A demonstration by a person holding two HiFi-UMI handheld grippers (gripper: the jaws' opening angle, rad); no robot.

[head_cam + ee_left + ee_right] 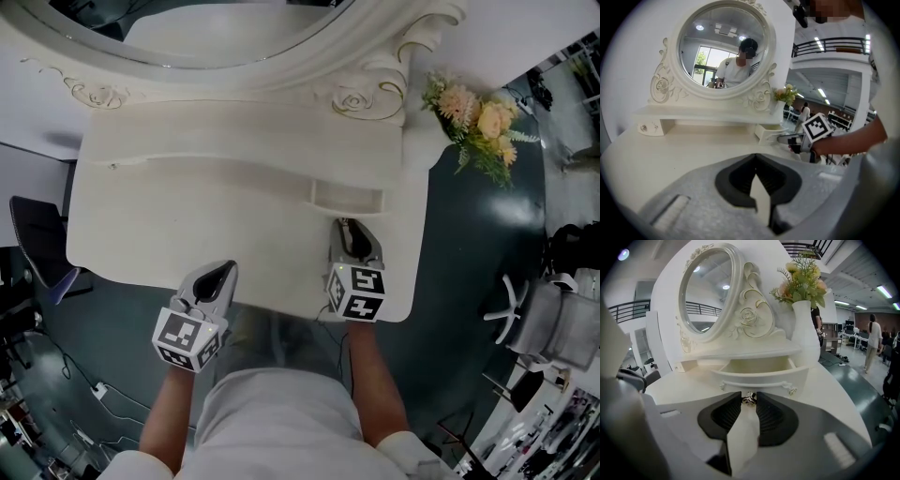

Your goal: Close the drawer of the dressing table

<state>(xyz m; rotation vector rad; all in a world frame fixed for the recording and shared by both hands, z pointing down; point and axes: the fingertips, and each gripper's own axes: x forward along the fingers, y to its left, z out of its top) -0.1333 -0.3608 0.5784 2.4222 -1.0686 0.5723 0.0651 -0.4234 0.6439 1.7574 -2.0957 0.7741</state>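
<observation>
Right gripper (749, 395) clamps the knob (749, 400) of the open drawer (761, 376) directly ahead; left gripper (756, 157) closed, empty.

The mirror (216, 28) stands at the back of the dressing table (187, 206), the flowers (478, 117) to its right. The drawer (347, 197) sticks out in front, the right gripper (349, 227) at its knob (749, 398).

— What stood on the dressing table (187, 216)?
— Its cream top carried the ornate mirror (234, 37) at twelve o'clock and a vase of flowers (476, 117) at two o'clock.
</observation>
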